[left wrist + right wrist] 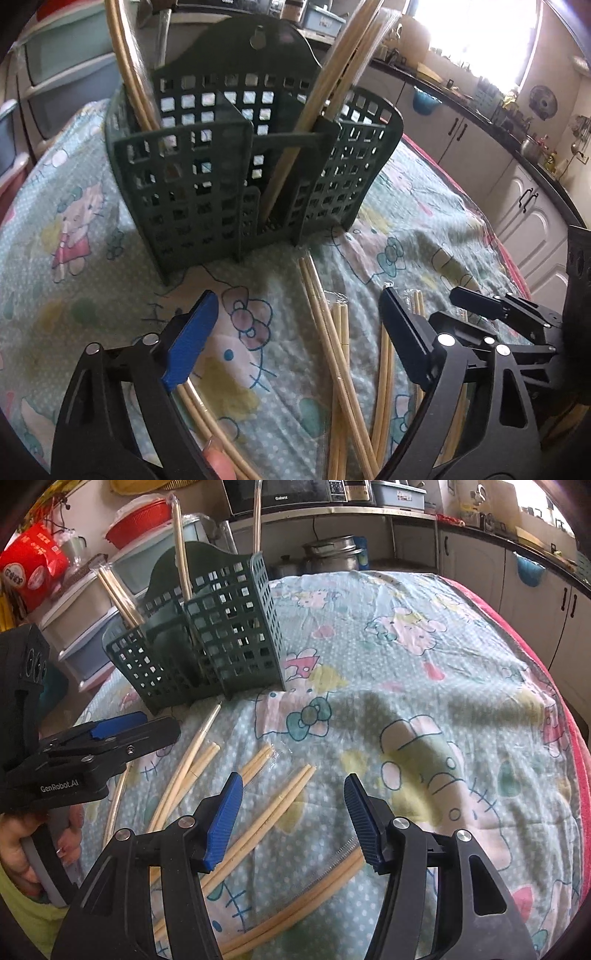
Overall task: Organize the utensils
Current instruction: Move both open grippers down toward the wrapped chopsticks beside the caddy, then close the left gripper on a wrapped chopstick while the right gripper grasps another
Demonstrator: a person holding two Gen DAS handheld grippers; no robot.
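Note:
A dark green slotted utensil holder (pixel 207 184) stands on the cartoon-print cloth (pixel 74 258), with several bamboo chopsticks (pixel 325 96) upright in its compartments. More chopsticks (pixel 340 354), some in clear sleeves, lie loose on the cloth in front of it. My left gripper (pixel 299 325) hangs open just above those loose sticks, with nothing pressed between its pads. In the right wrist view my right gripper (pixel 293 812) is open over a pair of chopsticks (pixel 280 805) lying flat; the pads do not touch them. The holder (pixel 229 638) stands to its upper left, and the left gripper (pixel 155 725) is beside it.
Stacked plastic drawers (pixel 85 627) and a red bowl (pixel 140 520) stand behind the holder. A shelf with a microwave (pixel 280 494) and pots (pixel 332 554) is at the back. Kitchen cabinets (pixel 480 147) run along the right. A hand (pixel 22 849) grips the left gripper's handle.

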